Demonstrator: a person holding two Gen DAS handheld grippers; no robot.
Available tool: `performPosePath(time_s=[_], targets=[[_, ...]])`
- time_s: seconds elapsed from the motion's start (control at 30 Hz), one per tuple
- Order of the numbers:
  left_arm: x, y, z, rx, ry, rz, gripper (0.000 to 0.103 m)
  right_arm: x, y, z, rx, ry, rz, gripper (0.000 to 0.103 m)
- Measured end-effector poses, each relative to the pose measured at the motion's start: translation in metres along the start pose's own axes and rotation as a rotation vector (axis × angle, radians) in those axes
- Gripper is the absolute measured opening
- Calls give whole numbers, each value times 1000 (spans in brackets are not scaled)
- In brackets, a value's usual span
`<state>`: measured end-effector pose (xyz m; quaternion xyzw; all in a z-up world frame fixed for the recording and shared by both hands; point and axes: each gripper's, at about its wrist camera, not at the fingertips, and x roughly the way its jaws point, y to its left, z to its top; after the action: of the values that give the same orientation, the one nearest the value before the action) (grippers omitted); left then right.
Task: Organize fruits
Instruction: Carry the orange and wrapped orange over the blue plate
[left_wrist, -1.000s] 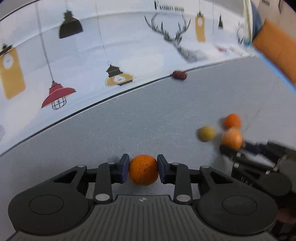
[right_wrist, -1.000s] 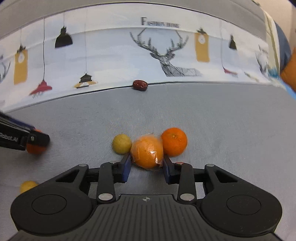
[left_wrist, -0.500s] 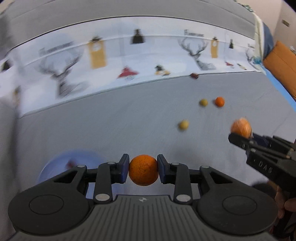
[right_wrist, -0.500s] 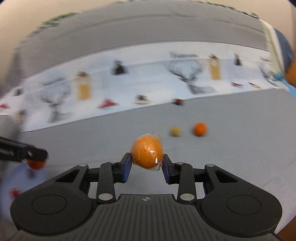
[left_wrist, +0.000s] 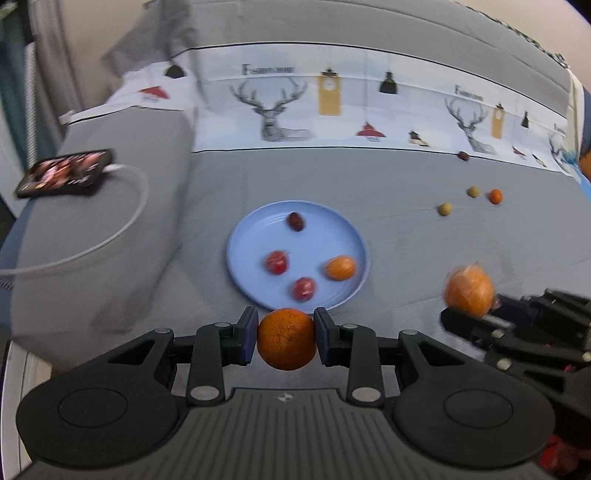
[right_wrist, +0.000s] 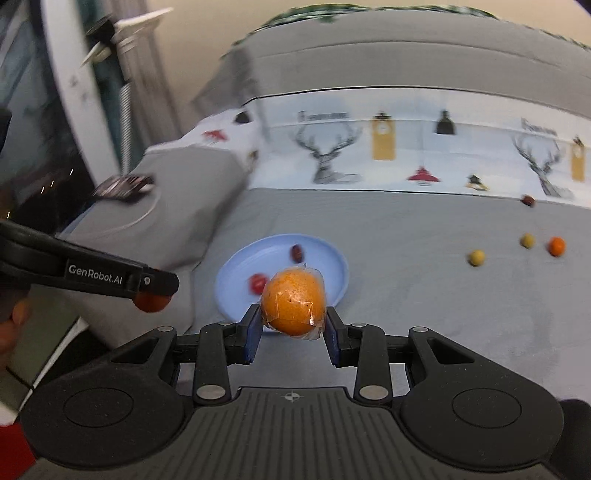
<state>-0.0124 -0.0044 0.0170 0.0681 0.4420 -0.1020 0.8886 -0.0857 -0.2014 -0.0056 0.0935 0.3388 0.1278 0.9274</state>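
I'm carrying two fruits toward the blue plate, left gripper clamped on an orange, right gripper clamped on a wrapped orange; next I should lower both over bare plate.

Even, soft indoor light falling across both views; no hard shadows, no glare. Fisheye lens bending sofa back into arc, corners darkening. Motion blur smearing left edge of both views: phone and cable streaking, window frame smudging. Wrapped orange blurring in left wrist view, plastic catching faint sheen in right. Plate staying fairly sharp.
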Motion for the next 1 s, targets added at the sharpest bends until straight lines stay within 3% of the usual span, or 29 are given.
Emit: performPosePath(time_s=[0.2,0.53,1.0], targets=[[-9,21,-16,-50,-9,0,36,-6,21,1,-51,-1,-35,37],[-10,30,-14,-72,-36,-26,36,-5,32,3,-113,12,-58,37],[22,37,28,-41,-56,-15,36,34,32,16,-138,48,-71,37]])
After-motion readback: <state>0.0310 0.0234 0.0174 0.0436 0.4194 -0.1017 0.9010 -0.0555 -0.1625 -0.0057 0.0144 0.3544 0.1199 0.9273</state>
